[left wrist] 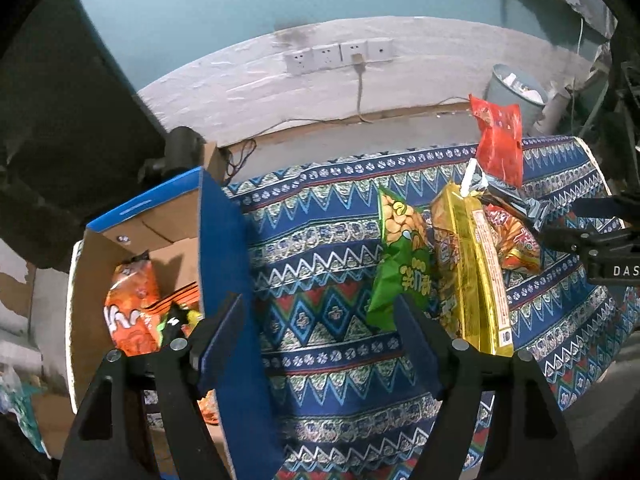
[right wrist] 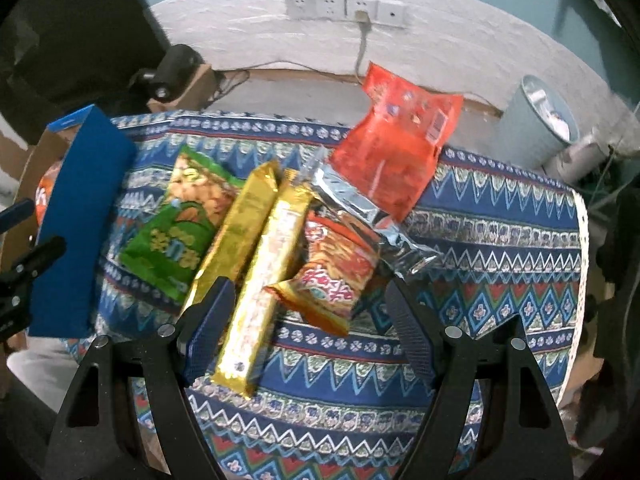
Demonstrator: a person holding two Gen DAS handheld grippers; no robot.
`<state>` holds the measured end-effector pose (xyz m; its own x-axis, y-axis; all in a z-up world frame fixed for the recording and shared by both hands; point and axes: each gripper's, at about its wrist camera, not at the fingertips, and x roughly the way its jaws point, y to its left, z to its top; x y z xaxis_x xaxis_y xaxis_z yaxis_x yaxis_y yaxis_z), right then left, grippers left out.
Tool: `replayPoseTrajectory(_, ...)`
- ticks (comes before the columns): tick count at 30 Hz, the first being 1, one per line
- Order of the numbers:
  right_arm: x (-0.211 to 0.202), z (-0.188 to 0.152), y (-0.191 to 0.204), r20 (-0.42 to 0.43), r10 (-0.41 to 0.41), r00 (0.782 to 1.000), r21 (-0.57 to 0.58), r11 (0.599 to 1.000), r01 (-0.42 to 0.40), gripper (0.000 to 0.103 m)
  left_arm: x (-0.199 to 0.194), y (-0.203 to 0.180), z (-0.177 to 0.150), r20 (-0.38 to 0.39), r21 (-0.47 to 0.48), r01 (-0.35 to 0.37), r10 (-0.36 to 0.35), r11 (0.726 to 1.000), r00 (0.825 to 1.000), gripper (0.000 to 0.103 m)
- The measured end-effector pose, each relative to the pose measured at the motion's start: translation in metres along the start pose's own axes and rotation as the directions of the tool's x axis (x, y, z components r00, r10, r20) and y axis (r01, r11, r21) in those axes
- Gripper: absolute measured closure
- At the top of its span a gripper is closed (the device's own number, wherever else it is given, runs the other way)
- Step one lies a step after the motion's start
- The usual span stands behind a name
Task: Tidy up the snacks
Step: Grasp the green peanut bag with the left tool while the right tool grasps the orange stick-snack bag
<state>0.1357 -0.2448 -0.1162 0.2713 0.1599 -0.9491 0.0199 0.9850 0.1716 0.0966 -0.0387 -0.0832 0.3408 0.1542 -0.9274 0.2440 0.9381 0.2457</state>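
Left gripper [left wrist: 320, 320] jaws open, nothing between them, over patterned cloth [left wrist: 320, 248]. Cardboard box [left wrist: 92, 264] at left holds orange packet [left wrist: 132, 304]. Green bag [left wrist: 400, 256] and gold packs [left wrist: 476, 264] at right.

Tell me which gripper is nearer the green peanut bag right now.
Left, though not by much. The left gripper hangs open with one finger just at the green peanut bag's lower edge. The right gripper is open over the long gold packet beside it.
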Motion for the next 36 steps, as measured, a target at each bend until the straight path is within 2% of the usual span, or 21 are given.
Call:
replayPoseTrajectory(15,0.056,0.006,-0.033,-0.085,0.011,0.996,0.108,0.994,-0.002,0.025,0.069,-0.027,0.023,-0.099,0.014,0.044,-0.043,0.999,0.994,0.025)
replayPoseTrajectory(24,0.090,0.006,-0.035,-0.138,0.047,0.989,0.142,0.990,-0.027,0.025,0.101,-0.037,0.033,-0.148,-0.014,0.100,-0.101,0.995,0.984,0.025)
replayPoseTrajectory(31,0.102,0.004,-0.033,-0.161,0.057,0.985,0.132,0.991,-0.036,0.025,0.120,-0.050,0.040,-0.172,0.022,0.099,-0.094,0.995,0.981,0.025)
replayPoseTrajectory(32,0.103,0.003,-0.031,-0.164,0.056,0.985,0.126,0.991,-0.036,0.026,0.122,-0.052,0.039,-0.175,0.024,0.099,-0.093,0.995,0.980,0.025)
replayPoseTrajectory(36,0.108,-0.006,-0.026,-0.185,0.045,0.982,0.082,0.996,-0.031,0.043,0.127,-0.054,0.035,-0.179,0.033,0.106,-0.098,0.994,0.979,0.025)
